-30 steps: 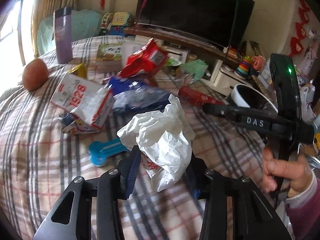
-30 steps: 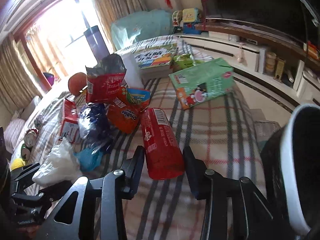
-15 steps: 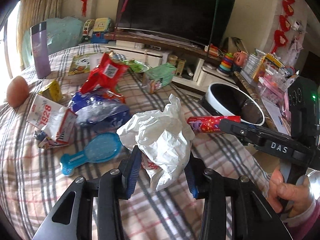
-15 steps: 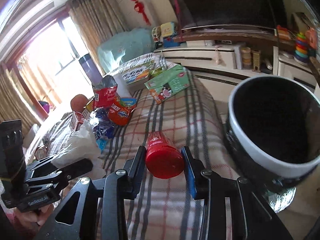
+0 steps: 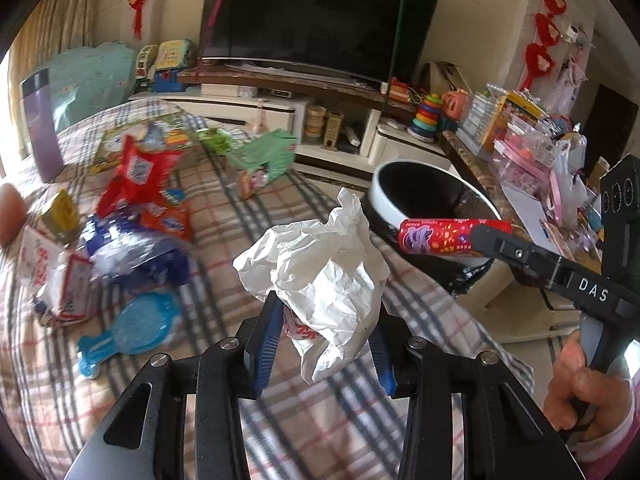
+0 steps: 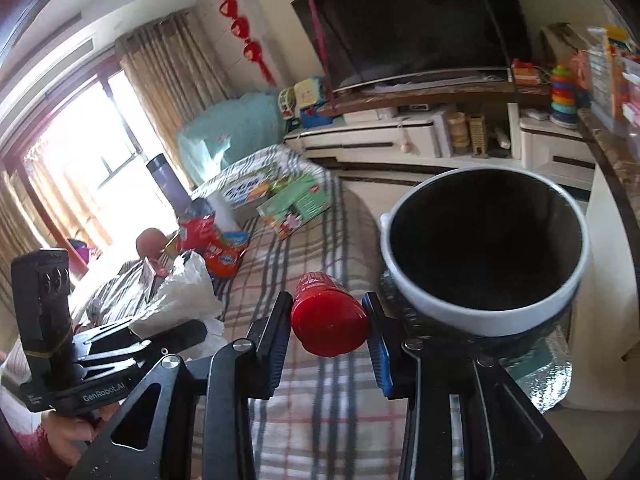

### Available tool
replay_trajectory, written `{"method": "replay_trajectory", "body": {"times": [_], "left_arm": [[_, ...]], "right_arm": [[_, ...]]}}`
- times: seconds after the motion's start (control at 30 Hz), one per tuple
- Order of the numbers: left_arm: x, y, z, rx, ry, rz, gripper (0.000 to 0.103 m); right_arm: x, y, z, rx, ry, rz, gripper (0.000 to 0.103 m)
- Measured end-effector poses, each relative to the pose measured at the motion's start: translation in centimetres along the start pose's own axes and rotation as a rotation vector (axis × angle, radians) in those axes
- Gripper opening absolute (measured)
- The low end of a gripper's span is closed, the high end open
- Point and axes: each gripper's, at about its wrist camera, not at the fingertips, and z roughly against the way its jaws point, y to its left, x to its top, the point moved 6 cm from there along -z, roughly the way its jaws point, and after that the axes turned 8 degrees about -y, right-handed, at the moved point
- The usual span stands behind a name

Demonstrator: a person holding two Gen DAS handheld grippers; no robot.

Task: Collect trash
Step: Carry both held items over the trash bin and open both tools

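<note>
My left gripper (image 5: 324,340) is shut on a crumpled white paper wrapper (image 5: 320,268) and holds it above the plaid-covered table (image 5: 140,392). My right gripper (image 6: 330,332) is shut on a red cylindrical snack tube (image 6: 329,316), seen end-on. In the left wrist view the tube (image 5: 440,237) hangs over the near rim of the white-rimmed black trash bin (image 5: 424,196). The bin (image 6: 484,252) sits just right of the tube in the right wrist view. The left gripper and wrapper (image 6: 184,292) show at the left there.
More trash lies on the table: a red snack bag (image 5: 136,176), blue wrappers (image 5: 136,256), a white carton (image 5: 52,276), a green box (image 5: 264,164), a blue plastic paddle (image 5: 128,328). A purple bottle (image 5: 40,124) stands far left. A TV stand (image 5: 320,120) is behind.
Both grippers have swung right, away from the trash pile and toward the bin. The red tube has been lifted off the table and now reaches the bin's rim.
</note>
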Motion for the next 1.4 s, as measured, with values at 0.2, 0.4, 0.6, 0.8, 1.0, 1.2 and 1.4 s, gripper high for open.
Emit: {"method": "replay_trajectory", "body": {"times": [0.2, 0.4, 0.6, 0.8, 1.0, 1.2, 1.4], "left_arm": [[1.3, -2.0, -1.6, -0.026, 0.004, -0.034, 0.039], [2.9, -4.0, -3.4, -0.054, 0.009, -0.068, 0.039], [4.3, -5.8, -6.2, -0.089, 0.027, -0.082, 0.040], [5.9, -7.3, -9.5, -0.113, 0.053, -0.082, 0.040], [7.2, -8.4, -12.8, -0.127, 0.089, -0.079, 0.041], [8.0, -9.1, -15.9, -0.120, 0.119, -0.083, 0.045], [8.2, -9.8, -17.9, -0.115, 0.142, -0.090, 0.049]], "right_arm": [[1.1, -2.4, 1.5, -0.044, -0.037, -0.018, 0.036], [2.2, -5.1, 2.5, -0.090, -0.064, -0.040, 0.036], [3.5, -7.8, 3.2, -0.145, -0.081, -0.051, 0.036], [4.5, -10.1, 3.1, -0.183, -0.080, -0.056, 0.036], [5.0, -12.0, 2.0, -0.205, -0.063, -0.059, 0.036], [4.7, -12.8, 0.6, -0.211, -0.030, -0.062, 0.036], [4.7, -13.4, -0.4, -0.227, -0.009, -0.055, 0.036]]}}
